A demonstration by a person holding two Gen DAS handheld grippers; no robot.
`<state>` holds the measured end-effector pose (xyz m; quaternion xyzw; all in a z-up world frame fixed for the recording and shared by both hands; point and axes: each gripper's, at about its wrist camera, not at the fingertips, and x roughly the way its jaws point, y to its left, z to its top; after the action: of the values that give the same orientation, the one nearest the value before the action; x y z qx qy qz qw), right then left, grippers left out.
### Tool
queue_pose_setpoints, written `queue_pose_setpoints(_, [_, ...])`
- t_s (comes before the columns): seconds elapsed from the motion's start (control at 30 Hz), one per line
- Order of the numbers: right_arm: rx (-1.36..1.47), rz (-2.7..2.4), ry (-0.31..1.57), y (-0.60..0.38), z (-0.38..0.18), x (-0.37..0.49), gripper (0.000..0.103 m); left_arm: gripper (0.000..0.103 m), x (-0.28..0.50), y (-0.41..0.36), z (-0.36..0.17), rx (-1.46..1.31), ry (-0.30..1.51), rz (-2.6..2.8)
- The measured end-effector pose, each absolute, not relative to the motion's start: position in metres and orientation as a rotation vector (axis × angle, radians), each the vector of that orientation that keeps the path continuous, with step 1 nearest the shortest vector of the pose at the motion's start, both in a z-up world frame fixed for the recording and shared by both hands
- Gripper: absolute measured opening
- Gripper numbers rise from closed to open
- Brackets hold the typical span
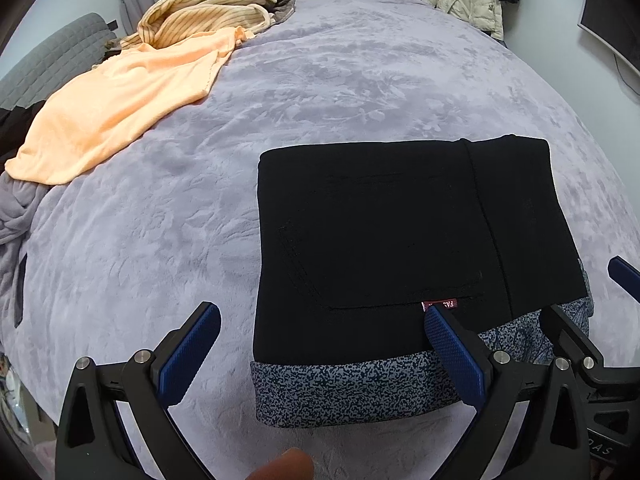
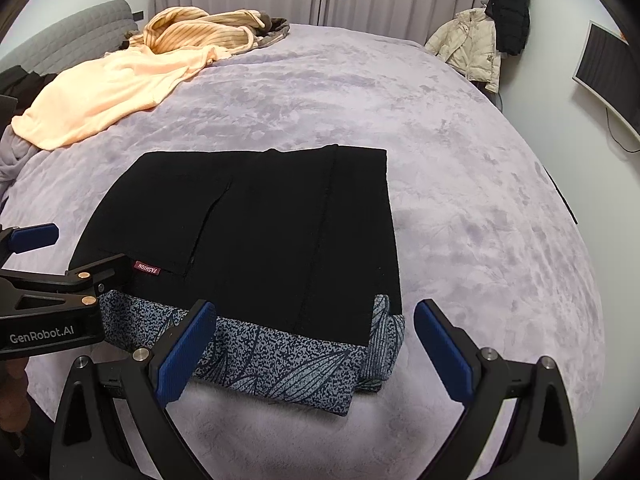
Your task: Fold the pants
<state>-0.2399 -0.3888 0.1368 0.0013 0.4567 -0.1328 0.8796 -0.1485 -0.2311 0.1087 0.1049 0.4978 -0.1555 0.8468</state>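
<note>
The black pants (image 1: 400, 232) (image 2: 260, 220) lie folded into a flat rectangle on the lilac bed cover (image 1: 160, 240) (image 2: 480, 240). A red label (image 1: 440, 304) (image 2: 147, 268) shows near their front edge. Under them sits a folded blue-grey patterned garment (image 1: 352, 392) (image 2: 280, 364), sticking out along the near side. My left gripper (image 1: 322, 310) (image 2: 76, 250) hovers open over the pants' near left corner, holding nothing. My right gripper (image 2: 316, 306) (image 1: 588, 292) stands open over the near right edge, also holding nothing.
An orange garment (image 1: 120, 108) (image 2: 104, 96) and a striped beige one (image 1: 208, 12) (image 2: 196, 28) lie at the far left of the bed. A cream jacket (image 2: 468, 48) and a black one (image 2: 510, 8) hang at the far right, near a monitor (image 2: 608, 76).
</note>
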Motion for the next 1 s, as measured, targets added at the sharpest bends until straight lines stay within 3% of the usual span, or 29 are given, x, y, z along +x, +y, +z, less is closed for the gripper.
queue_pose_setpoints(1.0, [-0.021,-0.245,0.963,-0.3855,0.1386,-0.2317,0.1,0.102,-0.1459,-0.2295,0.1074,0.223,1.073,-0.335])
